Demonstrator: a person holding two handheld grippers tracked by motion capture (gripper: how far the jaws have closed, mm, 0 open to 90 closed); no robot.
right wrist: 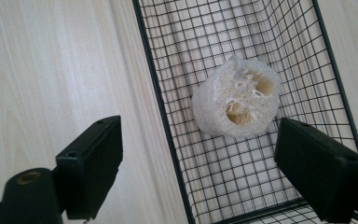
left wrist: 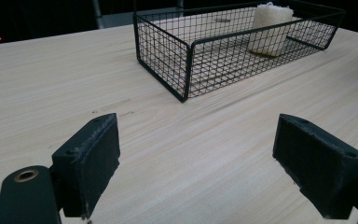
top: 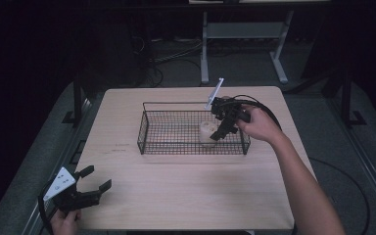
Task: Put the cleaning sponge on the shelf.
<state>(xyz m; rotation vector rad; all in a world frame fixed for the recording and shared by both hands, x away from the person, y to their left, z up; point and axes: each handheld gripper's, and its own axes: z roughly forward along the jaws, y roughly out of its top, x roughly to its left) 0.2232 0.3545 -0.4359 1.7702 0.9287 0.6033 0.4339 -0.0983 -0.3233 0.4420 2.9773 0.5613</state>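
The pale, cylindrical loofah sponge (right wrist: 235, 103) stands upright inside the black wire-mesh basket (top: 149, 139) on the light wooden desk (top: 186, 196), near the basket's right end. The right tool (top: 220, 131) hovers just above it, jaws spread wide and holding nothing; one jaw sits outside the basket wall in the right gripper view (a likely snag). Dropping straight down could catch the wire rim or tip the sponge. The left tool (top: 94, 178) rests wide apart and empty by the desk's near-left corner.

A dim lab: bare wooden table (top: 191, 196), floor cables (top: 176, 56), metal stand legs (top: 204, 49).
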